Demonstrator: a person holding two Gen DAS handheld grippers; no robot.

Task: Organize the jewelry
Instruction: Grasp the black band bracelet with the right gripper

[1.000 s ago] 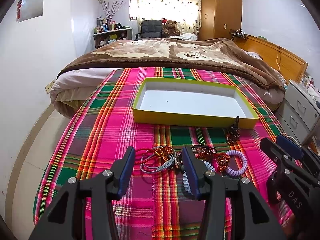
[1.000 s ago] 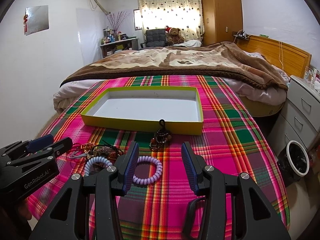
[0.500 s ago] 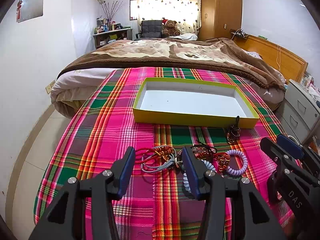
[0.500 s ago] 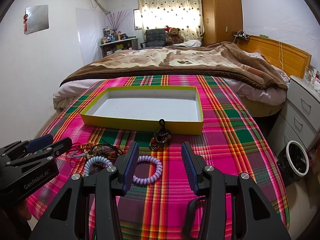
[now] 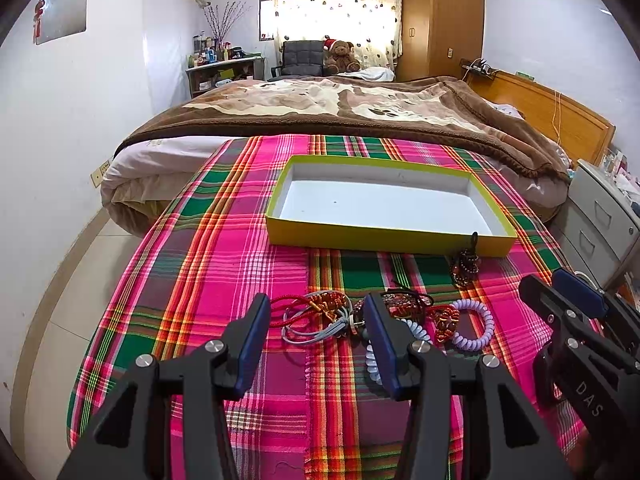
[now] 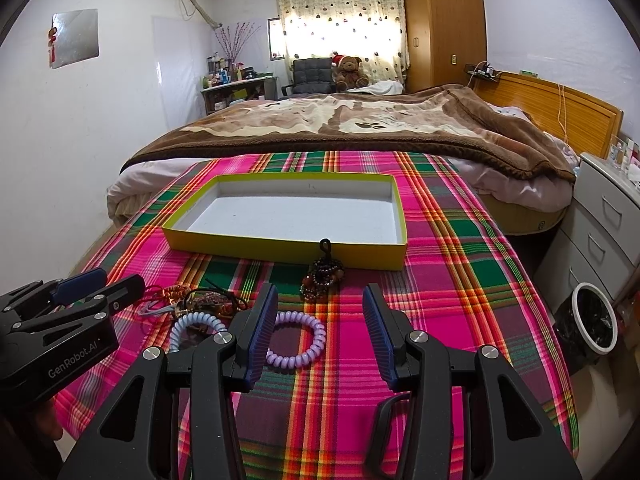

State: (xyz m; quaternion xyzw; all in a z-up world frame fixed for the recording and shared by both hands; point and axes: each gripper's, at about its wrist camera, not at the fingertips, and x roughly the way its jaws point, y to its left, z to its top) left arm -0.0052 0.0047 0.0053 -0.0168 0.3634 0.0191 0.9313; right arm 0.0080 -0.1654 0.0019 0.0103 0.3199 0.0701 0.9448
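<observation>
An empty yellow tray with a white floor sits on the plaid cloth. Before it lies a tangle of red cords and grey loops, a pale blue coil bracelet, a lilac coil bracelet and a dark bead bracelet against the tray's front wall. My left gripper is open, just short of the tangle. My right gripper is open, above the lilac bracelet's right side. Each gripper shows in the other's view, the right one and the left one.
The plaid cloth covers the foot of a bed with a brown blanket. White drawers and a bin stand to the right. Floor drops off at the left.
</observation>
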